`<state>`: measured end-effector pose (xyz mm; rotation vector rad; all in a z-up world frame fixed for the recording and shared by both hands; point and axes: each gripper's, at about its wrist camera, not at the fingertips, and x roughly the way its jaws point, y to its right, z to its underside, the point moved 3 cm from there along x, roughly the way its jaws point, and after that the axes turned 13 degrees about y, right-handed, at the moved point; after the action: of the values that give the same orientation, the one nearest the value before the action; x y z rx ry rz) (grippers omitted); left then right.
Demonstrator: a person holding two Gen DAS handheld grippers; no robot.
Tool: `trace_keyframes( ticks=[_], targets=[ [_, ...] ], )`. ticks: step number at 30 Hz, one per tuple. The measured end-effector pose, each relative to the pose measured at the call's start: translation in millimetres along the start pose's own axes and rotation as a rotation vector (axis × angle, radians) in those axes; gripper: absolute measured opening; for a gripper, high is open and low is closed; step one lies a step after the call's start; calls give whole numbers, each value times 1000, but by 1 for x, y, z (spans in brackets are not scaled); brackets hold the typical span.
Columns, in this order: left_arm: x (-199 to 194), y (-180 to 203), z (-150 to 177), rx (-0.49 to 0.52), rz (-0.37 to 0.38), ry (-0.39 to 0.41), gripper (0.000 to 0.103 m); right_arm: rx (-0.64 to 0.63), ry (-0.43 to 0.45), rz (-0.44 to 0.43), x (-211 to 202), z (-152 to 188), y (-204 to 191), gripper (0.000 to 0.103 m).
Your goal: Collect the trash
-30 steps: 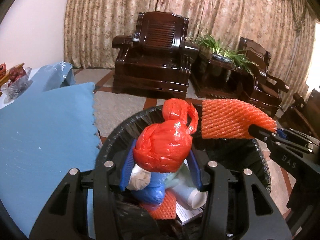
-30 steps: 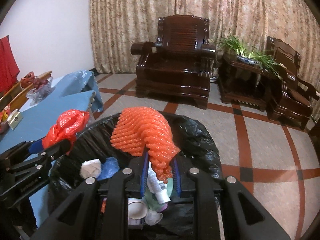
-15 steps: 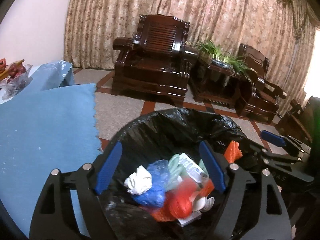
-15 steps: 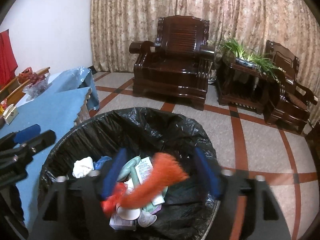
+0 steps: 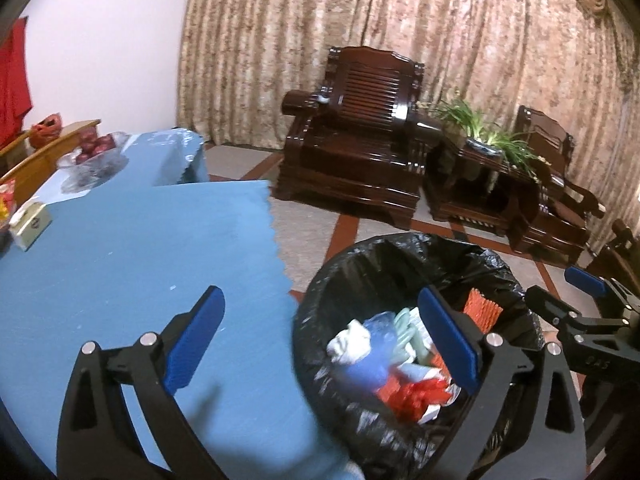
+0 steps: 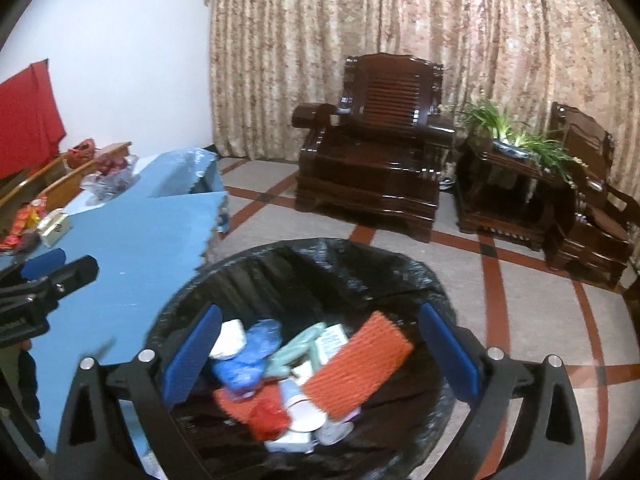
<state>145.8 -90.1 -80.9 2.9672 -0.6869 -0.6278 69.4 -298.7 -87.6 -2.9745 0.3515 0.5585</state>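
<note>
A bin with a black liner (image 5: 400, 248) (image 6: 320, 248) stands on the floor beside the table, full of rubbish. An orange foam net (image 6: 360, 364) (image 5: 482, 308) lies on top of the pile. Lower in it sits a crumpled red plastic bag (image 6: 268, 416) (image 5: 416, 396). My left gripper (image 5: 320, 320) hovers over the bin's left rim and the table edge; its jaws are opening, with nothing between them. My right gripper (image 6: 320, 332) hangs above the bin, jaws opening and empty. Each gripper shows in the other's view: the right gripper (image 5: 560, 292), the left gripper (image 6: 68, 266).
A table under a blue cloth (image 5: 120, 260) lies left of the bin, with a small tissue box (image 5: 30, 220) and a bag of red fruit (image 5: 92, 152) at its far end. Dark wooden armchairs (image 5: 360, 140) and a potted plant (image 5: 480, 132) stand beyond on the tiled floor.
Both grippers let go: the red bag and the orange net fell into the bin. Both jaws spread wide and both grippers rose; the left one swung left toward the table.
</note>
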Motion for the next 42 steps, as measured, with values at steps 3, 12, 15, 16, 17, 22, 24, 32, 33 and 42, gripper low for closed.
trace_keyframes(
  ticks=[3,12,15,16,17,22,24,32,33,42],
  targets=[
    [-19,-7,-1,-4,-26,3,95,1,0,-30,-13,-3,-11,97],
    [-73,-15,-8,-9,-74,40,95,0,25,-96,-54,-17,-38,97],
    [-85,-14,-11,-2,-82,60,95,-1,36,-109,-66,-22,-42,97],
    [-91,-13,-12,1,-80,67,95,-3,40,-112,-70,-23,-43,97],
    [-95,-13,-13,3,-79,71,95,-4,44,-115,-73,-24,-44,97],
    [-112,-7,-16,22,-83,96,95,1,55,-132,-86,-29,-47,97],
    [-118,-4,-18,27,-81,109,95,1,61,-134,-89,-30,-48,97],
    [-134,0,-26,27,-83,147,95,-10,87,-141,-101,-37,-52,97],
    [-135,0,-26,27,-84,149,95,-12,89,-142,-102,-38,-53,97],
    [-141,-3,-31,32,-91,159,95,-26,104,-147,-104,-44,-58,97]
  ],
)
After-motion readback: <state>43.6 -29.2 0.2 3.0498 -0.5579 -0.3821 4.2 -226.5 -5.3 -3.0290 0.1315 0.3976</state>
